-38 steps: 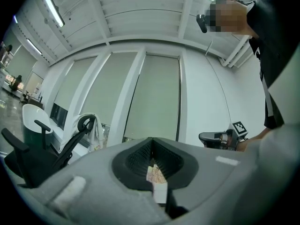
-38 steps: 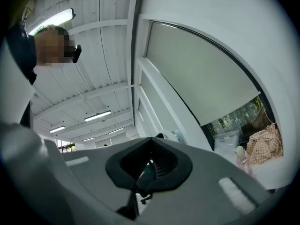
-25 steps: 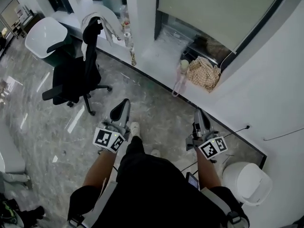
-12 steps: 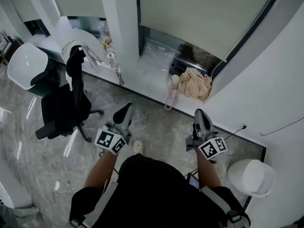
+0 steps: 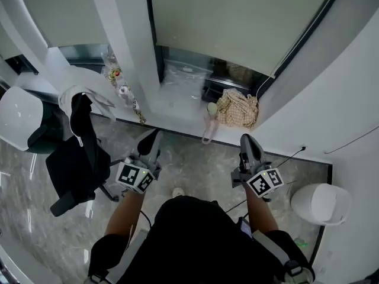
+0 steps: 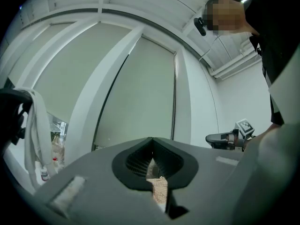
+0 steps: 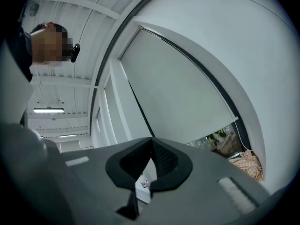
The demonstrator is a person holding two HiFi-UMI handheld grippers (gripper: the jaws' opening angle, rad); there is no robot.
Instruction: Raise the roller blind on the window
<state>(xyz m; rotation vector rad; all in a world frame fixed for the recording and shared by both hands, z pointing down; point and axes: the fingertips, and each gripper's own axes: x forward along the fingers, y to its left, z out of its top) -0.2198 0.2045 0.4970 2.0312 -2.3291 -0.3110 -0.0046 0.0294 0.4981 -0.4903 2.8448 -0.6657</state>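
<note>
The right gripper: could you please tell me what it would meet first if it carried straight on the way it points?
Most likely the lowered roller blind, near its left edge: the right gripper aims at it with nothing visibly in between, though depth is unclear.

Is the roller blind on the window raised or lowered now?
Mostly lowered: the roller blind covers all but a low gap above the sill.

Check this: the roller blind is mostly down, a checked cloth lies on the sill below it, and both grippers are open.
Not open: the left gripper and right gripper are shut, fingers together, as each gripper view shows. The roller blind is mostly down, the checked cloth on the sill below it.
</note>
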